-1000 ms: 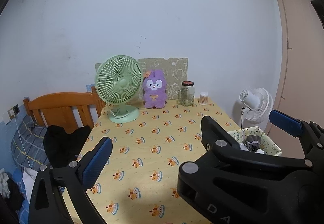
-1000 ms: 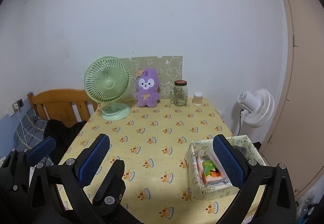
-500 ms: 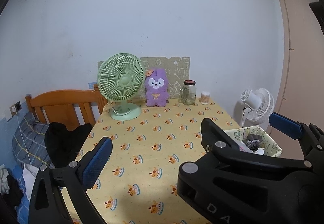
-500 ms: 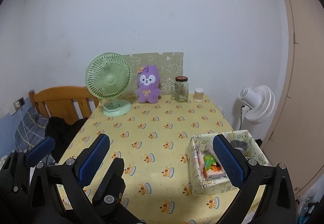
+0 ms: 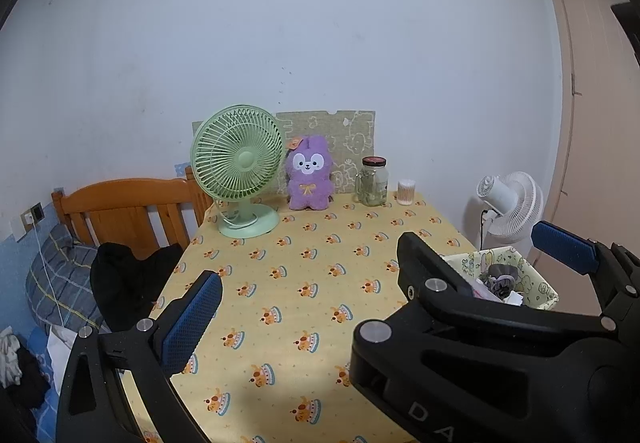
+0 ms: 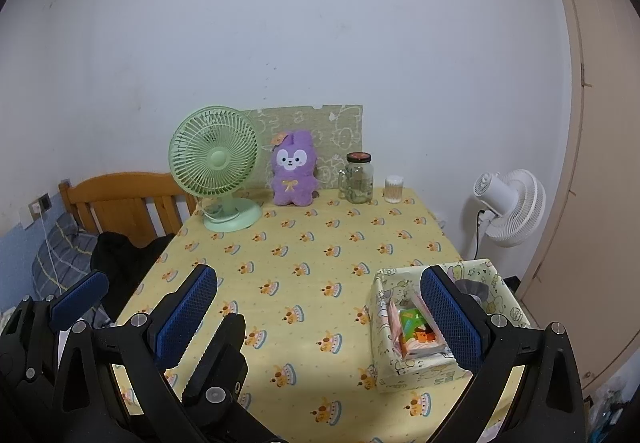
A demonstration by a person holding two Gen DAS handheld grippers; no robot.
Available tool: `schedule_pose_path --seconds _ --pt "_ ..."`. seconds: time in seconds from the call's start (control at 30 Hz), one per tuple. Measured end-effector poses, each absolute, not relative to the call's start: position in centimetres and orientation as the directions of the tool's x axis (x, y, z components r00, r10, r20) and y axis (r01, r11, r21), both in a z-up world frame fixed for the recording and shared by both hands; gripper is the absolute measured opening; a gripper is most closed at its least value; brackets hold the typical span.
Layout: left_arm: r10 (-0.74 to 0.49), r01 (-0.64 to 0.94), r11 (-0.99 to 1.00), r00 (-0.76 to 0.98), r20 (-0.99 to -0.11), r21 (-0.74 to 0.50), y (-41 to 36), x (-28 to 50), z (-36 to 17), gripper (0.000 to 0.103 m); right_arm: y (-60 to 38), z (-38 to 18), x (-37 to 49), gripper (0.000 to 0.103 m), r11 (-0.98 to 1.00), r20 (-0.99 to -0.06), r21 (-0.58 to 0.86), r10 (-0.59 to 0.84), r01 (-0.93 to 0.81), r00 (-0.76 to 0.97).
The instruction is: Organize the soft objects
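A purple plush bunny sits upright at the back of the yellow-clothed table, against a patterned board. A printed fabric box stands at the table's front right. It holds a grey soft item and a colourful packet. My left gripper is open and empty over the near table; its right finger is hidden behind the right gripper. My right gripper is open and empty, its right pad over the box.
At the back stand a green desk fan, a glass jar and a small tub of swabs. A white floor fan and a door are on the right. A wooden headboard with black clothing lies left.
Both views have drifted only slightly over the table. Both grippers stay open and hold nothing, and no object has moved.
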State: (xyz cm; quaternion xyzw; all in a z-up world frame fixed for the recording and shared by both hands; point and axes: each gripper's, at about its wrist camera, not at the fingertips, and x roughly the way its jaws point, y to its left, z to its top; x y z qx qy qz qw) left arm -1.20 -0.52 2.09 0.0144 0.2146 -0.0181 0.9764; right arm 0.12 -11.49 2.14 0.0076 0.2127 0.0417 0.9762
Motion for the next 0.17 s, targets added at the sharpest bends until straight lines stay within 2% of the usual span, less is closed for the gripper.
schedule_pose_path --seconds 0.17 --pt "-0.03 0.044 0.999 0.906 -0.422 0.021 -0.52 -1.16 1.99 0.103 -11.61 2.04 0.19 0.103 0.997 -0.417 0.031 0.083 -0.078 0.905"
